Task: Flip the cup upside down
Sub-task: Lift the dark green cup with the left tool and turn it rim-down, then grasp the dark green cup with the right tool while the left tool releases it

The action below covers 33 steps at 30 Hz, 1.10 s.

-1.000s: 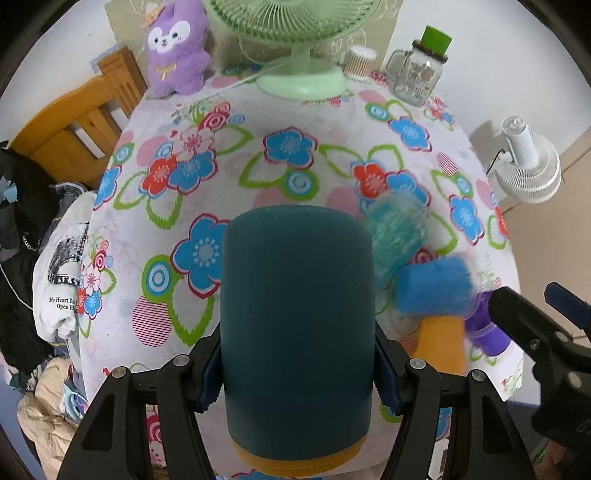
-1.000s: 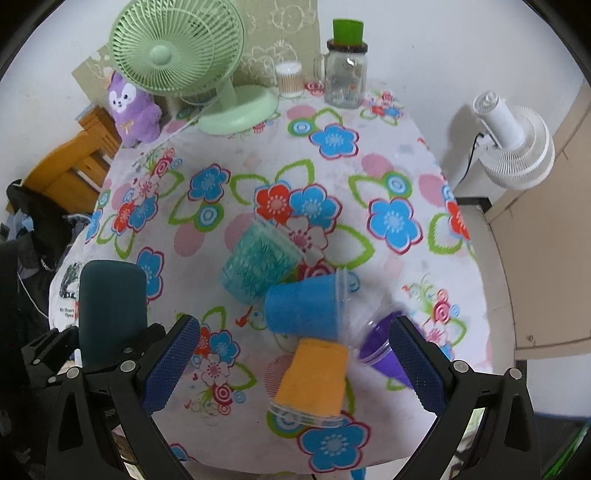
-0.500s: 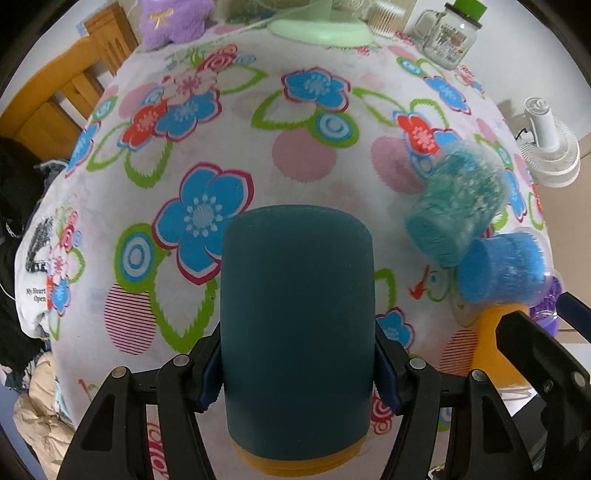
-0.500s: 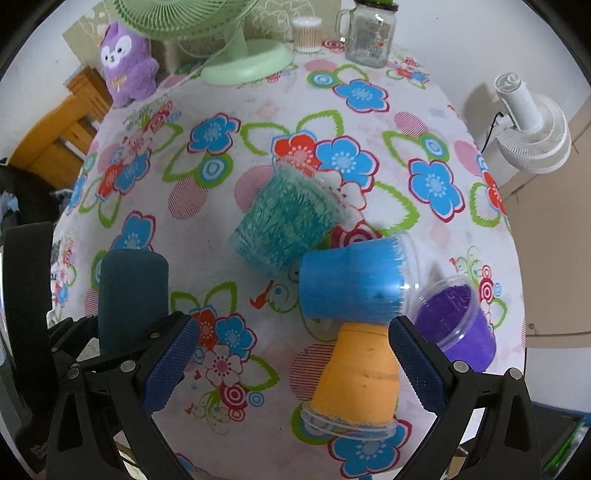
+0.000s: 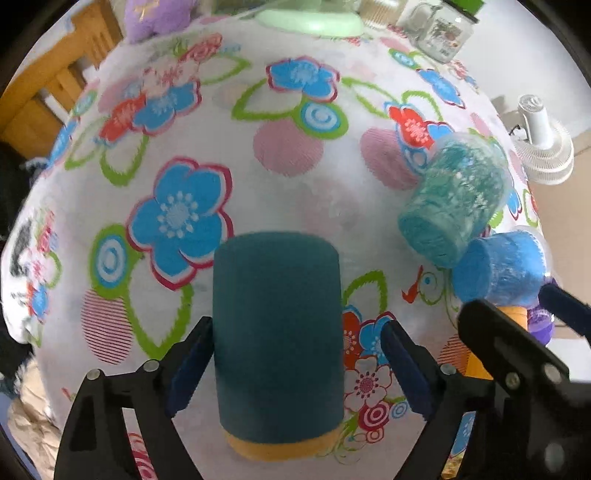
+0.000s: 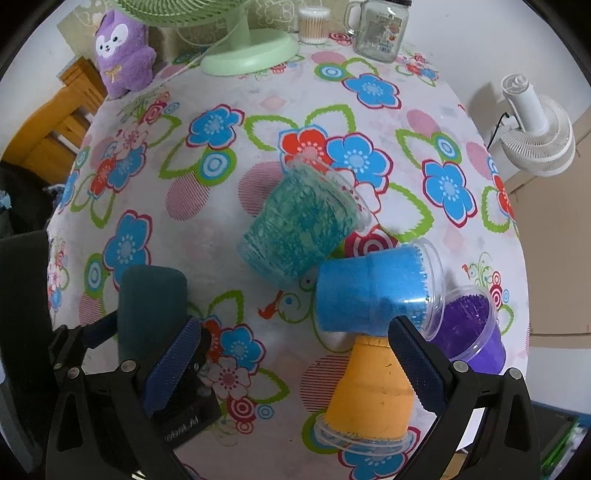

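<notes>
A dark teal cup (image 5: 277, 332) with an orange band at its rim stands upside down on the flowered tablecloth (image 5: 288, 192), rim down. My left gripper (image 5: 295, 373) is open around it; the right pad stands clear of the cup, the left pad is close beside it. The cup also shows in the right wrist view (image 6: 151, 314). My right gripper (image 6: 291, 362) is open and empty above the table's front, over an orange cup (image 6: 369, 391) lying on its side.
A teal speckled cup (image 6: 299, 229) and a blue cup (image 6: 373, 291) lie on their sides; a purple cup (image 6: 469, 328) tilts at the right edge. A green fan base (image 6: 251, 51), a glass jar (image 6: 380, 29) and a purple plush (image 6: 122, 55) stand at the back.
The left gripper has lowered the dark teal cup onto the cloth and opened its jaws. The right gripper has moved lower and closer to the lying cups.
</notes>
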Tool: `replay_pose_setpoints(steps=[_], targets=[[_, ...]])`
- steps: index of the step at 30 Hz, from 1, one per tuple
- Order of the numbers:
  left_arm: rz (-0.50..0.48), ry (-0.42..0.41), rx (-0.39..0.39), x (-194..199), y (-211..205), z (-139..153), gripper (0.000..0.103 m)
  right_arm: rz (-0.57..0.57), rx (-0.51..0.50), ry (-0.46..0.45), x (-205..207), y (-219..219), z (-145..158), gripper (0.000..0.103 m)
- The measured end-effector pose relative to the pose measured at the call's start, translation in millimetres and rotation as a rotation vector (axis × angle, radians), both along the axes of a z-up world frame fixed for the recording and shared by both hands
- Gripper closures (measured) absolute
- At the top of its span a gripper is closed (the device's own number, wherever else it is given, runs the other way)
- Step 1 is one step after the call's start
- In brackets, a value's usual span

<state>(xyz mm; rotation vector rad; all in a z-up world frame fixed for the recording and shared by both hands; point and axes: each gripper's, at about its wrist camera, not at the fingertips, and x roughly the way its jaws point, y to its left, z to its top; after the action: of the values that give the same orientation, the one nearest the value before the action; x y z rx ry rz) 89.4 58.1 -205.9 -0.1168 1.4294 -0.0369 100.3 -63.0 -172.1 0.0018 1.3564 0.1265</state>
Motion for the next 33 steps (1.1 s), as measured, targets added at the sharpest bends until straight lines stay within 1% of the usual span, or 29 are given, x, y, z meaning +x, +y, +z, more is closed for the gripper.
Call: replay_pose_setpoints(steps=[3, 11, 16, 24, 27, 33], targets=[[-0.020, -0.023, 0.010, -1, 1, 15, 0.011, 0.004, 0.015, -0.013, -1, 8, 9, 0.000], [-0.045, -0.104, 0.051, -7, 26, 57, 0.011, 0.005, 0.045, -0.055, -9, 33, 31, 0.000], [-0.062, -0.129, 0.074, -12, 42, 69, 0.011, 0.011, 0.055, -0.049, -12, 55, 29, 0.000], [-0.088, -0.113, 0.112, -19, 73, 57, 0.011, 0.035, 0.037, -0.011, -6, 87, 2, 0.000], [-0.093, -0.097, 0.135, -19, 83, 46, 0.011, 0.027, 0.029, 0.017, -3, 94, -11, 0.000], [-0.069, -0.043, 0.140, -16, 103, 21, 0.011, 0.017, 0.035, 0.074, 4, 105, -39, 0.000]])
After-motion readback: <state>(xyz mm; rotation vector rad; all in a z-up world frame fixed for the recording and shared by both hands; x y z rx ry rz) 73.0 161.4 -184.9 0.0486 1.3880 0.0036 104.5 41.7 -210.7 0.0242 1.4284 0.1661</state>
